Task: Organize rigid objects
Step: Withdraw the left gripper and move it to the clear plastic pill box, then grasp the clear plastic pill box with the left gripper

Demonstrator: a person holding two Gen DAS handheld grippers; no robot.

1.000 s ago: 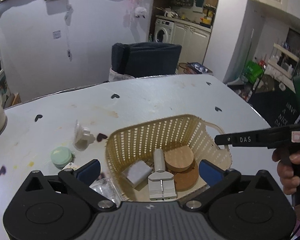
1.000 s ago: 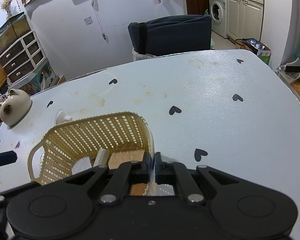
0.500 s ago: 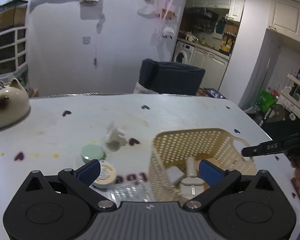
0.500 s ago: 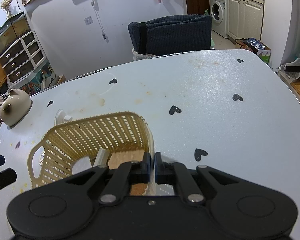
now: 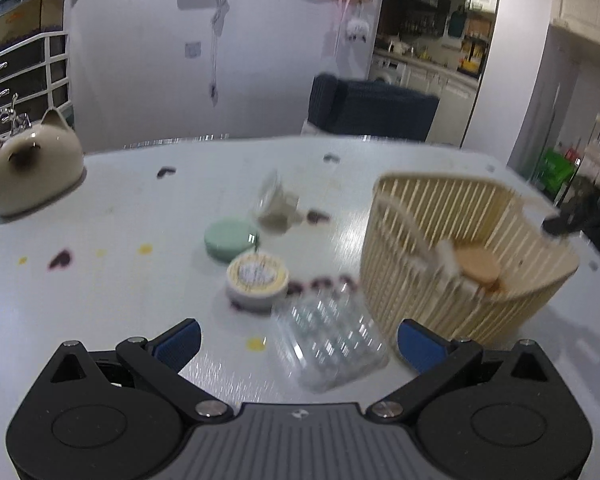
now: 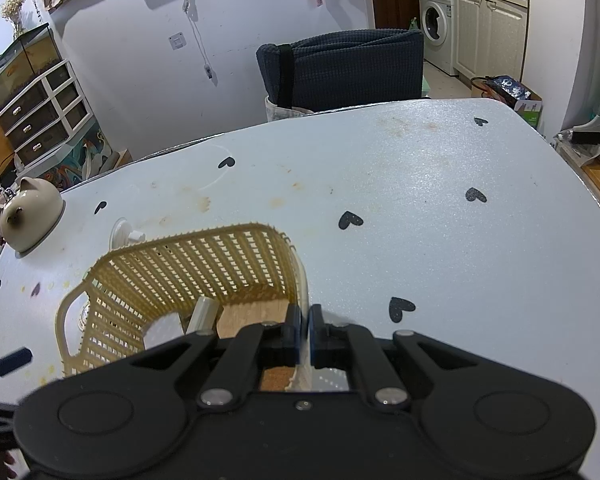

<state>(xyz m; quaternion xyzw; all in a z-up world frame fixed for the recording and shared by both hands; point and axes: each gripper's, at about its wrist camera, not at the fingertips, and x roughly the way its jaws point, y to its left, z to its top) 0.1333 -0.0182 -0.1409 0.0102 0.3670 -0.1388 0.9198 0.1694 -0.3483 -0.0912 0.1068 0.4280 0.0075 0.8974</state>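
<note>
A cream slatted basket point(image 5: 460, 216) point(image 6: 204, 256) stands on the white table and holds cork discs point(image 5: 478, 266) and a white cylinder point(image 6: 203, 314). My right gripper point(image 6: 304, 320) is shut on the basket's right rim. Left of the basket lie a clear plastic case point(image 5: 332, 340), a yellow-rimmed round tin point(image 5: 257, 280), a green round tin point(image 5: 230, 238) and a white suction hook point(image 5: 276, 204). My left gripper point(image 5: 298, 340) is open, low over the table, with the near part of the clear case between its blue pads point(image 5: 180, 340) but not touched. The left view is blurred.
A cat-shaped ceramic pot point(image 5: 32, 172) point(image 6: 30, 218) sits at the table's far left edge. A dark blue chair point(image 6: 340, 68) stands behind the table. Black heart marks and yellow stains dot the tabletop point(image 6: 420, 184).
My left gripper has swung left and down, from above the basket to the loose items beside it, staying open. The right gripper and basket have not moved.
</note>
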